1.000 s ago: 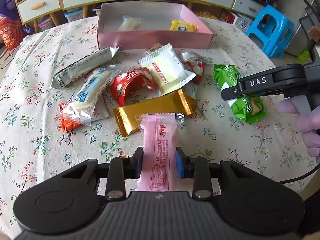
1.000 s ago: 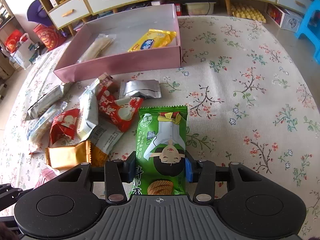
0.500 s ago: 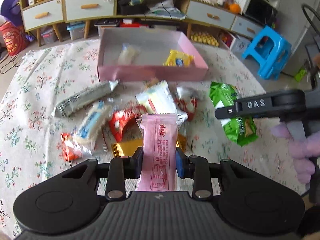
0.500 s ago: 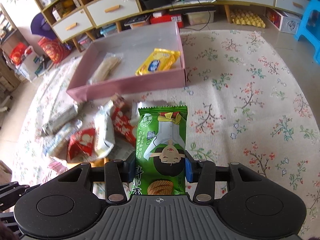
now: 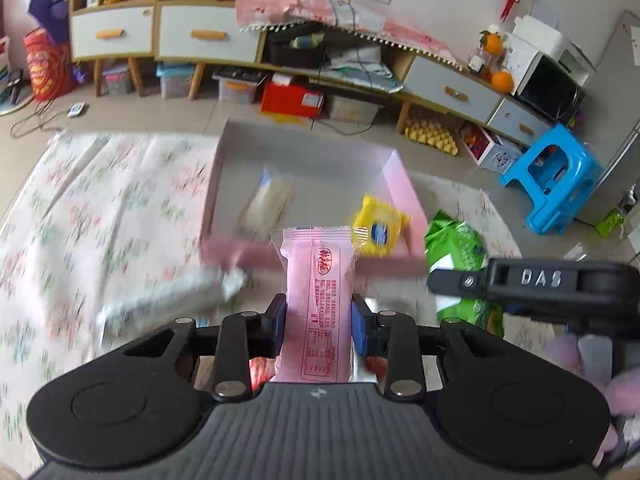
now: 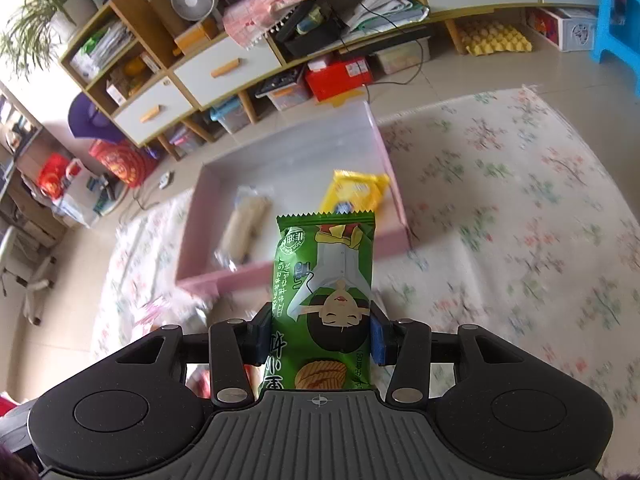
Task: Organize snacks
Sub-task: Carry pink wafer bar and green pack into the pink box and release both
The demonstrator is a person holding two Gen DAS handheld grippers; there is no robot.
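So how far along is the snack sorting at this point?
Early. Done: the pink box holds a yellow packet and a pale clear-wrapped one. In hand: the left hand-held gripper grips a pink packet, the right hand-held gripper a green packet. Left: the silver packet and others lie outside the box.

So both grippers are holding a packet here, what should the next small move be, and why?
Probably carry both packets forward over the pink box and open there. The left gripper is shut on the pink packet and the right gripper on the green packet, both held short of the box's near wall. The box already holds a yellow packet and a pale one.
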